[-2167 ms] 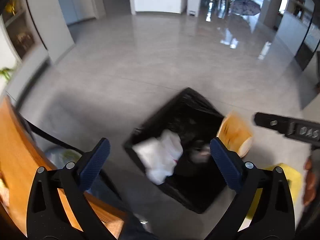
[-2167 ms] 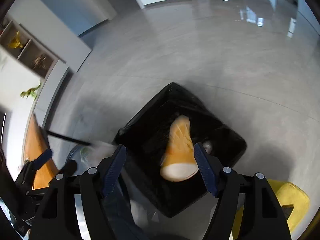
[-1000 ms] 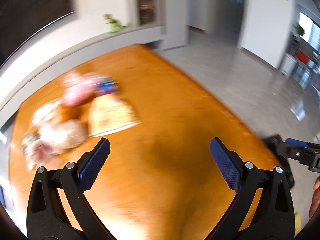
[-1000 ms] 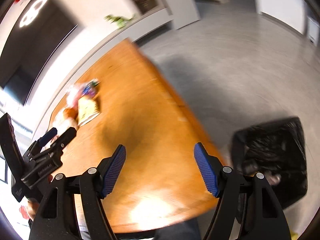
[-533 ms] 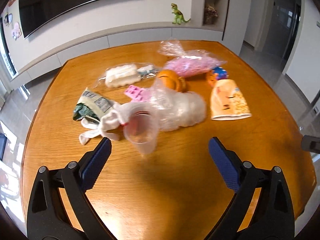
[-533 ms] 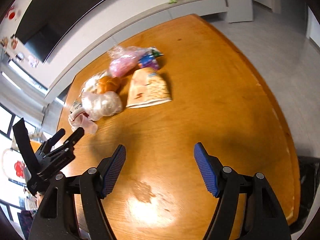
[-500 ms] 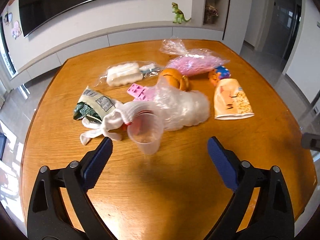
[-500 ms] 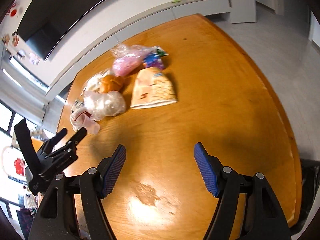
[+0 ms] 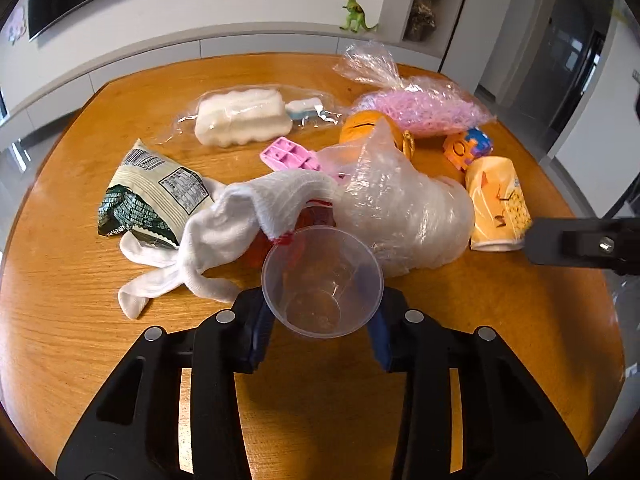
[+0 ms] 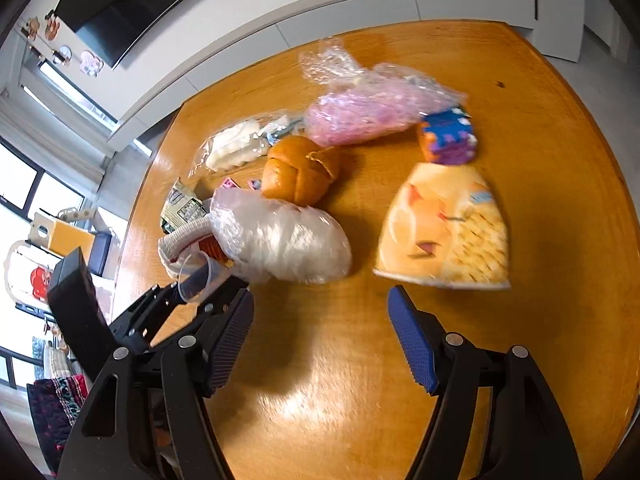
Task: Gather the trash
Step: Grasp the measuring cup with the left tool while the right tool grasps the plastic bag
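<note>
My left gripper [image 9: 320, 326] is shut on a clear plastic cup [image 9: 320, 282] lying on its side on the wooden table [image 9: 72, 264]; it also shows in the right wrist view [image 10: 198, 278]. Behind the cup lie a white sock [image 9: 224, 224], a crumpled clear plastic bag [image 9: 404, 216], a green-white snack packet [image 9: 148, 192] and an orange snack bag [image 9: 498, 204]. My right gripper [image 10: 320, 332] is open and empty, just in front of the orange snack bag [image 10: 448, 228] and the clear bag [image 10: 284, 240].
Further back lie a bagged white item [image 9: 244, 120], a pink-filled bag [image 9: 420, 104], a pink plastic piece [image 9: 290, 156], an orange bun-like thing [image 10: 300, 168] and a blue-orange cube [image 10: 448, 140]. The table edge [image 10: 628, 216] curves at the right.
Both grippers swung from the black bin on the floor to the table. My left gripper has closed on the clear cup. My right gripper has moved nearer the orange snack bag.
</note>
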A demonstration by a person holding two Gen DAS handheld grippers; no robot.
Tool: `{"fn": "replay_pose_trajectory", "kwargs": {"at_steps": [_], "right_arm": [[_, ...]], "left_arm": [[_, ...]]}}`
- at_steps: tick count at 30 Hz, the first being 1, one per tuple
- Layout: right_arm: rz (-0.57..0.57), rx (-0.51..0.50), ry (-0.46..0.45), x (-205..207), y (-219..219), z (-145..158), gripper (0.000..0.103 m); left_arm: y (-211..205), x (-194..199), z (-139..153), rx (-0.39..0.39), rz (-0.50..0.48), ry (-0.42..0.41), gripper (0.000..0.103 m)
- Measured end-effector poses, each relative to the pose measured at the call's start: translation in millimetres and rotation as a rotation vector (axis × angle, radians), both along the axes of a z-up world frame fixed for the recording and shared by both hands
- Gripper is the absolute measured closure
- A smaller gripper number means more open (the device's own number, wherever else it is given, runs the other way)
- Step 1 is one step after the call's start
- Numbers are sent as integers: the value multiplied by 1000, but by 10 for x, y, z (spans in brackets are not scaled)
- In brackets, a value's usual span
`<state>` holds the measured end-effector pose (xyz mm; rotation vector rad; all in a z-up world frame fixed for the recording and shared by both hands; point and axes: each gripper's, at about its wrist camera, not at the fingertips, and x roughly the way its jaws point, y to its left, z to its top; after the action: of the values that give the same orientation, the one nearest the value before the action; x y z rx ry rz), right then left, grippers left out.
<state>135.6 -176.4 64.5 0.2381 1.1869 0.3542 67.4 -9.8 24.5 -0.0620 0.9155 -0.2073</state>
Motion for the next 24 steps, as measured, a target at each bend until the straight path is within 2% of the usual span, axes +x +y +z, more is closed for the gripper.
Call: {"fn": "replay_pose_trajectory", "kwargs": {"at_steps": [6, 7, 9, 11, 13, 14, 20, 24], "right_arm": [[55, -51, 14, 306, 332, -178, 31], [69, -55, 32, 339, 371, -242, 26], [88, -41, 32, 299, 386, -289, 27], [115, -35, 24, 209, 380, -261, 49], [125, -3, 35, 105, 326, -215, 62], [124, 7, 34, 39, 292, -174, 65], [84, 34, -69, -411, -30, 169, 66], [32, 52, -114, -736, -441, 389, 66]], "left_arm": [[88, -115, 28, -2, -7, -2, 64], [103, -141, 40, -1, -8, -2, 64], [127, -194, 67, 9, -7, -5, 64], [149, -236, 87, 13, -6, -7, 64], [163, -285, 119, 12, -5, -11, 64], [164, -310, 137, 12, -4, -13, 64], [22, -545, 322, 11, -32, -47, 64], [-216, -702, 479, -2, -71, -71, 64]]}}
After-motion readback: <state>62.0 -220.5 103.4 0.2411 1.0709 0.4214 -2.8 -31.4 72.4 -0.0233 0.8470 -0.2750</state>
